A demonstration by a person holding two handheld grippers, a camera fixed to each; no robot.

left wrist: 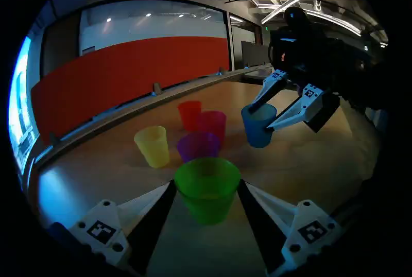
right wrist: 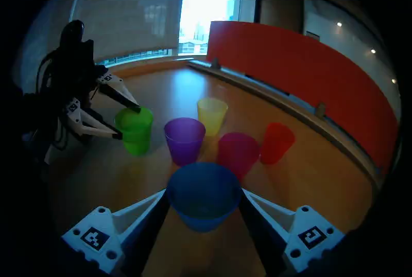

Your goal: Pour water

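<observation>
The left gripper [left wrist: 207, 188] is clamped on a green cup [left wrist: 207, 202], one finger on each side. The right gripper [right wrist: 203, 194] clamps a blue cup [right wrist: 203, 206] in the same way. Both cups are upright at the wooden table [left wrist: 309, 174]. Yellow [left wrist: 152, 145], purple [left wrist: 198, 145], pink [left wrist: 212, 122] and red [left wrist: 189, 112] cups are grouped between them. Water content cannot be determined. The right gripper view takes in a bright window [right wrist: 208, 4]; the left gripper view takes in ceiling light strips [left wrist: 280, 8].

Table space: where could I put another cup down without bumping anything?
Bare table lies beyond the yellow cup toward the window, and past the red cup toward the red wall. Crowded: purple cup and pink cup bunch between them.
</observation>
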